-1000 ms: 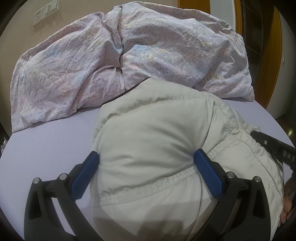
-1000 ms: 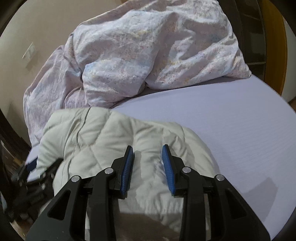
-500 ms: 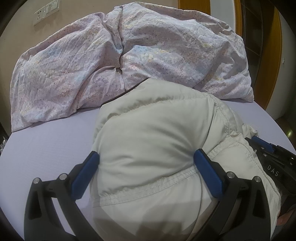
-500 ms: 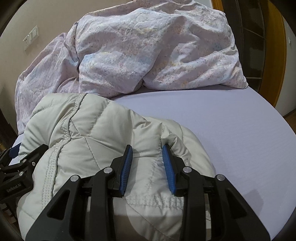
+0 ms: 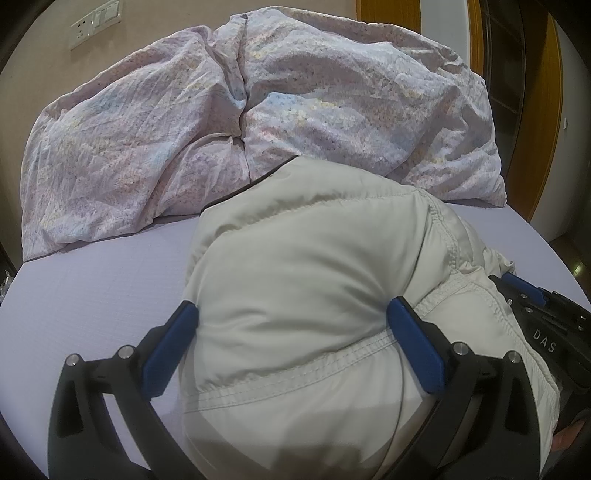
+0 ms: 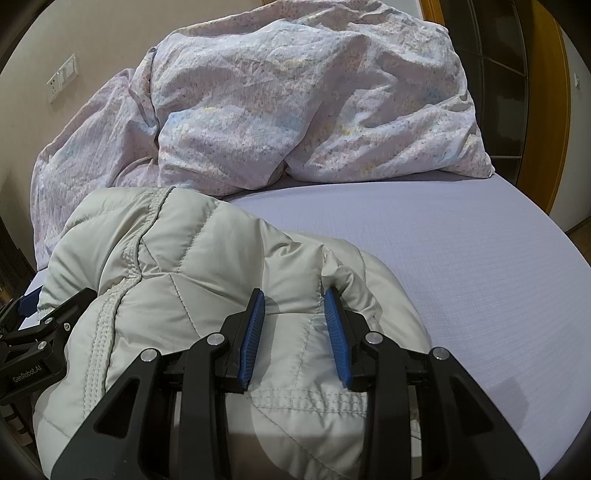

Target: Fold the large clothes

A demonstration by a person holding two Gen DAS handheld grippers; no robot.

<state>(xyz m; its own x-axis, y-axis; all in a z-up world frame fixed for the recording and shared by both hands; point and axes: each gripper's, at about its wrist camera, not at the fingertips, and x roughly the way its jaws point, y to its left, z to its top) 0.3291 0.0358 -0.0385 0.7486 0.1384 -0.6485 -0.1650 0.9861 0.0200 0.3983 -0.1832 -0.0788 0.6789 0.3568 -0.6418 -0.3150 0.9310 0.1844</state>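
Observation:
A pale grey-beige puffer jacket (image 5: 306, 280) lies bundled on the lavender bed sheet (image 5: 92, 295). My left gripper (image 5: 291, 310) is wide open, its blue pads straddling the jacket's left part. My right gripper (image 6: 293, 299) is partly open, with a bulge of the jacket (image 6: 207, 266) rising between its blue fingers (image 6: 255, 325). It is not clear whether the pads squeeze the fabric. Each gripper shows in the other's view: the right one (image 5: 546, 325) at the jacket's right edge, the left one (image 6: 33, 339) at its left edge.
A crumpled pink floral duvet (image 5: 258, 107) is heaped along the far side of the bed, also in the right wrist view (image 6: 295, 107). A wall with sockets (image 5: 94, 24) stands behind, a wooden door frame (image 5: 543, 110) on the right. The sheet (image 6: 461, 258) extends right of the jacket.
The right gripper has swung from the left towards the jacket's right end and come closer to the left gripper. The jacket's right part has bunched up higher. The left gripper has barely moved.

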